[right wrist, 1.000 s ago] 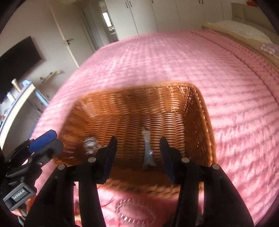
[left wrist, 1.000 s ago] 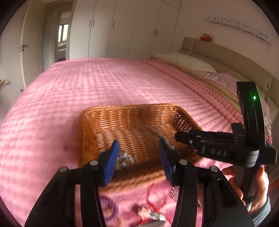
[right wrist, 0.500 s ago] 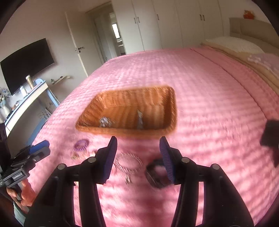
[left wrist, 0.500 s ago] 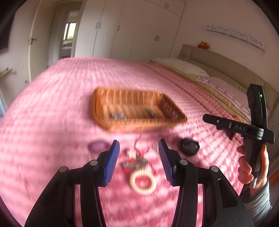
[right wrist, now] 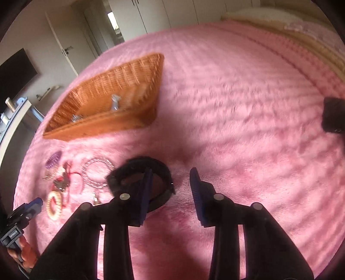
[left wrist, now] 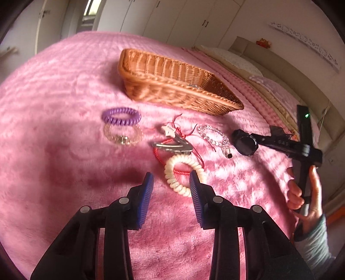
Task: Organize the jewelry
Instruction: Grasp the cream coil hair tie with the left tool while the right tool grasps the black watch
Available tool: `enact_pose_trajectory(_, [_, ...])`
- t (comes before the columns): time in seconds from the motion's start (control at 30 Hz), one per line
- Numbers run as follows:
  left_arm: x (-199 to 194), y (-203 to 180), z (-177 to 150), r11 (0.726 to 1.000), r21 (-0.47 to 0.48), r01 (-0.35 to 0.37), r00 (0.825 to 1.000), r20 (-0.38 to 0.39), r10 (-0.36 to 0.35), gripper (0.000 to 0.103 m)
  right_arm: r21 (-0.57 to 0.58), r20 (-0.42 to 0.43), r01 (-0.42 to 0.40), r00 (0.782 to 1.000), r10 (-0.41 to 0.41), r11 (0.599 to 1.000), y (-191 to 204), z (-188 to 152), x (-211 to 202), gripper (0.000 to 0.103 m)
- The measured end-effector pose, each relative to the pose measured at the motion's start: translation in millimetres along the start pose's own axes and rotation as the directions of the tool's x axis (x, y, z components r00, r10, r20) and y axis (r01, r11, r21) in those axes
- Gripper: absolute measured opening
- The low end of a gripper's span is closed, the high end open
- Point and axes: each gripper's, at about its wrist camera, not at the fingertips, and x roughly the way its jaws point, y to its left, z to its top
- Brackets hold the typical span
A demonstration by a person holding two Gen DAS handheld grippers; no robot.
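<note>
A wicker basket (left wrist: 172,86) sits on the pink bedspread, also in the right wrist view (right wrist: 103,103), with small silver pieces inside (right wrist: 115,102). In front of it lie a purple spiral tie (left wrist: 121,116), a clear bead bracelet (left wrist: 123,134), a silver clip with a star (left wrist: 172,144), a red cord (left wrist: 179,171), a cream spiral tie (left wrist: 183,174), a crystal bracelet (left wrist: 213,135) and a black scrunchie (right wrist: 140,172). My left gripper (left wrist: 171,183) is open just before the cream tie. My right gripper (right wrist: 171,181) is open, its left finger over the scrunchie.
The pink bedspread (right wrist: 237,97) stretches to the right and beyond the basket. Pillows (left wrist: 237,60) and a headboard lie at the far right. White wardrobes (left wrist: 172,19) stand behind the bed. A dark object (right wrist: 333,117) lies at the right edge of the bed.
Both grippers have pulled back from over the basket and dropped low toward the jewelry lying in front of it. Both stay open.
</note>
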Motion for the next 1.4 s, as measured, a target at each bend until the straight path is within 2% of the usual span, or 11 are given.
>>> enact_pose_trajectory(0.1, [2.3,7.9,-0.2,0.996,-0.033,0.078,0.997,-0.016,-0.079,0.033,-0.001,-0.001,0.005,1.000,-0.005,1.000,1.1,-4.1,7.4,0.033])
enact_pose_trajectory(0.2, [7.6,5.6,-0.4,0.998,-0.037,0.054,0.998,-0.026,-0.055,0.033,-0.019,0.011,0.026,1.000,-0.025,1.000,6.8,-3.6,10.0,0.032])
enact_pose_trajectory(0.23, [9.4,4.3,0.1,0.998,-0.036,0.049,0.998,-0.030,-0.050,0.033,-0.023,0.014,0.028,1.000,-0.027,0.999,6.6,-4.3,9.1,0.029])
enact_pose_trajectory(0.33, [14.3,-3.9,1.9,1.000,-0.014,0.019,0.999,-0.035,-0.020,0.033,-0.025,0.025,0.039,0.999,-0.038,0.999,10.0,-6.8,8.5,0.017])
enact_pose_trajectory(0.43, [17.3,-18.2,-0.8,0.996,0.052,-0.074,0.996,-0.036,0.076,0.028,-0.049,0.034,0.076,0.997,-0.074,0.996,17.2,-11.1,6.5,0.016])
enact_pose_trajectory(0.47, [18.0,-22.4,-1.9,0.992,0.070,-0.103,0.994,-0.034,0.106,0.022,-0.058,0.033,0.086,0.996,-0.085,0.995,19.5,-12.8,5.9,0.016])
enact_pose_trajectory(0.57, [17.5,-26.8,-3.4,0.985,0.098,-0.140,0.989,-0.026,0.143,0.017,-0.063,0.037,0.095,0.995,-0.093,0.993,23.0,-17.2,3.0,0.014])
enact_pose_trajectory(0.67, [12.6,-28.7,-5.5,0.983,0.113,-0.148,0.989,-0.004,0.149,0.009,-0.044,0.040,0.054,0.998,-0.052,0.998,20.6,-20.7,-4.1,0.011])
enact_pose_trajectory(0.97, [-9.4,-34.7,-5.0,0.989,0.115,-0.091,0.993,0.082,0.082,0.009,-0.018,0.053,-0.111,0.992,0.112,0.994,25.8,-31.2,-23.0,0.010])
enact_pose_trajectory(1.23, [-29.7,-46.4,3.0,0.989,0.130,-0.067,0.988,0.150,0.047,0.009,-0.040,0.182,-0.223,0.957,0.226,0.974,40.3,-23.2,-64.9,0.010])
enact_pose_trajectory(1.4, [-46.5,-50.7,33.0,0.989,0.134,-0.067,0.978,0.206,0.038,0.009,-0.047,0.250,-0.234,0.938,0.239,0.971,50.3,3.1,-82.7,0.010])
